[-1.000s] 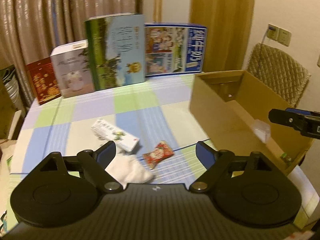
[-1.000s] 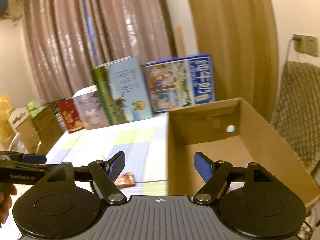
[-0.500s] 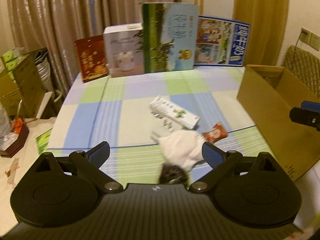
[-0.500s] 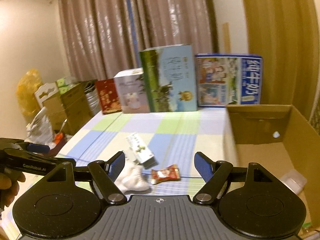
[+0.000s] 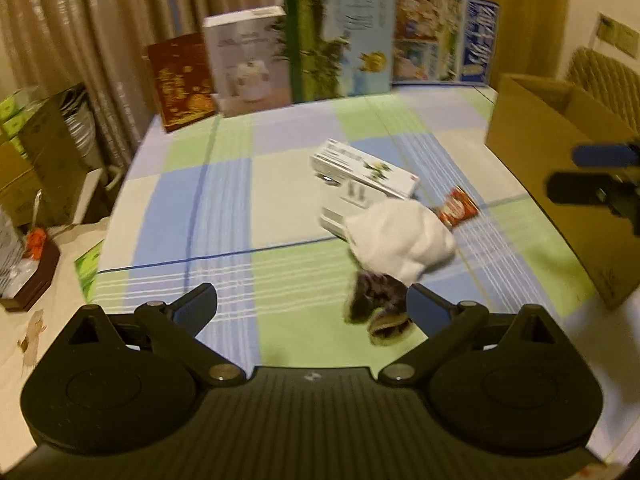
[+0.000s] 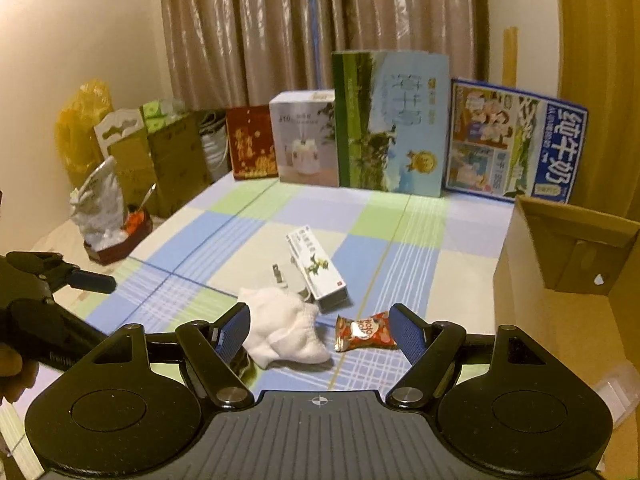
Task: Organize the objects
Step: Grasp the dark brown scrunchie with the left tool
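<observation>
Reaching toward the cardboard box (image 6: pixel 568 320) at the tabletop's (image 6: pixel 248 240) right edge, both grippers hang empty: left gripper (image 5: pixel 312 300) fingers spread wide, right gripper (image 6: pixel 320 332) fingers partly apart. A grab at the white sock (image 6: pixel 284 328), left of the box, could snag the snack packet (image 6: pixel 364 332) or dark item (image 5: pixel 376 304) touching it.

A tablecloth (image 6: pixel 224 236) checked in blue, green and cream is showing ahead of the black right gripper (image 6: pixel 319 330) with its blue pads. Between the fingers a white sock (image 6: pixel 284 330) and a red snack packet (image 6: pixel 365 333) are lying. Beyond them a white carton (image 6: pixel 316 266) is showing green print. A brown cardboard box (image 6: pixel 560 320) is standing to the right.
</observation>
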Demonstrator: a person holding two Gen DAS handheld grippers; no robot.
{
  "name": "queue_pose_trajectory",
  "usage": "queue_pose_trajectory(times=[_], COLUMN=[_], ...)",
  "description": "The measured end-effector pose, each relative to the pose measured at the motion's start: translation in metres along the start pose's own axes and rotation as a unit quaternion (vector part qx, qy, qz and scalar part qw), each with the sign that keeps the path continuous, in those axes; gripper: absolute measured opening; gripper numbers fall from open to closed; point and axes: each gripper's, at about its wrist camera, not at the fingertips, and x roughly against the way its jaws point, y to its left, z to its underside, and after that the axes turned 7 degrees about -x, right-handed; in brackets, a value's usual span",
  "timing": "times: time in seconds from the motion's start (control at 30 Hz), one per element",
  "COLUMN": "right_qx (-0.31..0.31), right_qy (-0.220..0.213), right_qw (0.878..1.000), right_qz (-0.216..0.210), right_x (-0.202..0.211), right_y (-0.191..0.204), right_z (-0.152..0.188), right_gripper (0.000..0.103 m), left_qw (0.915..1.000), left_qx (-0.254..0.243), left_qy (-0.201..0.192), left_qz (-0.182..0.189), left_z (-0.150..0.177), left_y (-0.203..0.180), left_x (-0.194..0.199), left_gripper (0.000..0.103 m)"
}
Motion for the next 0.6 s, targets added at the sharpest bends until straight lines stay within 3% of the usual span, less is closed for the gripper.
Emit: queue_pose_trajectory(times=[0.13, 0.3, 0.5, 0.6], right_qx=[-0.001, 0.007, 0.002, 0.001], right_qy=[0.024, 0.049, 0.08, 0.089], right_qw=[1.0, 0.999, 0.996, 0.996], right_qz=[-0.004, -0.013, -0.027, -0.027], right_x=[-0.018, -0.039, -0.064, -0.073], right_y=[-0.006, -0.011, -0.015, -0.015], right_z=[0.001, 0.001, 0.003, 0.003], right_gripper=[0.073, 0.072, 0.071, 0.071], left_qw=[0.9981, 0.9893, 0.9873, 0.9872], left_qx=[-0.047, -0.13, -0.133, -0.129], left_qy=[-0.004, 0.004, 0.001, 0.012], left_qz=[0.039, 0.067, 0.087, 0.094], left_z=[0.006, 0.016, 0.016, 0.013], left_y=[-0.016, -0.043, -0.044, -0.041], left_x=[-0.015, -0.037, -0.06, -0.071], left_gripper=[0.099, 0.098, 0.095, 0.087])
